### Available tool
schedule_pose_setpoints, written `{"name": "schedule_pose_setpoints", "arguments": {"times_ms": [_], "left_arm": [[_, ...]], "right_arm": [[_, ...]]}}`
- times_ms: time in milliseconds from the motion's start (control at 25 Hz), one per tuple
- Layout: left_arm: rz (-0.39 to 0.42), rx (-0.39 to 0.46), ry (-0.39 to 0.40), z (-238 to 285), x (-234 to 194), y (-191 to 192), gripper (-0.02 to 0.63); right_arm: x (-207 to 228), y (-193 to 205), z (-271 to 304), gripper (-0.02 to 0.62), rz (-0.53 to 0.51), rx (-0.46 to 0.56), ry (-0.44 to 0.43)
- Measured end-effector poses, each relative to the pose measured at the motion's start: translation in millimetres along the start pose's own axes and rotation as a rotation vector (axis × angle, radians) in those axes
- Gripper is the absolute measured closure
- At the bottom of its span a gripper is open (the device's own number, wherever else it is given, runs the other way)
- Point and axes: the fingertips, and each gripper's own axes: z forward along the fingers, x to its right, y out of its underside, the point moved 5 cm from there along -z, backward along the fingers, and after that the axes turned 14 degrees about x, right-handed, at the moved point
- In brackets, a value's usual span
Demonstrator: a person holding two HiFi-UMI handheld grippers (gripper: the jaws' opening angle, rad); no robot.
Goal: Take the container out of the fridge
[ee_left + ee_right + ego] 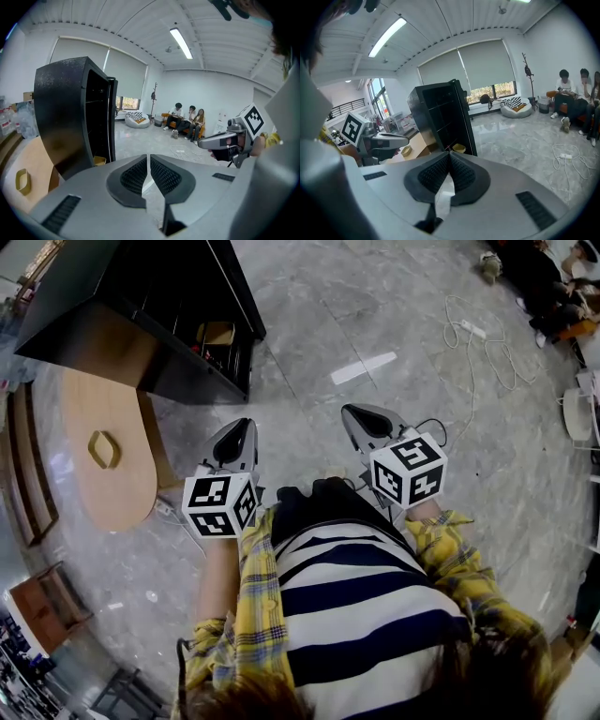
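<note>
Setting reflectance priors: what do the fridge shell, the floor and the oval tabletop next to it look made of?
Fridge: black, semi-gloss, probably painted metal or plastic; its side carries soft reflections. Floor: polished grey stone or marble-look tile; veining, joint lines, glare. Tabletop: pale wood or laminate, matt; even tan, little sheen.

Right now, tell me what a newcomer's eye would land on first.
The black fridge stands open at the head view's upper left, a small yellow container low inside it. Below it in that view, the left gripper and right gripper hover side by side over the floor, fingers shut on nothing.
</note>
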Motion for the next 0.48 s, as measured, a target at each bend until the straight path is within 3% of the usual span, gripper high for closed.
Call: {"name": "schedule_pose_setpoints", "arguments": {"times_ms": [320,480], "left_arm": [[0.163,-0.012,-0.051,27.3,15.5,-6.3,0.569],[0.199,-0.027,-0.064,38.1,18.8,-4.6,0.569]], "right_arm": [[25.1,-6.5,11.6,0.568,-0.001,-0.015,-0.065],[32.5,-5.1,15.8,0.568,-0.003,-0.024,-0.085]]}}
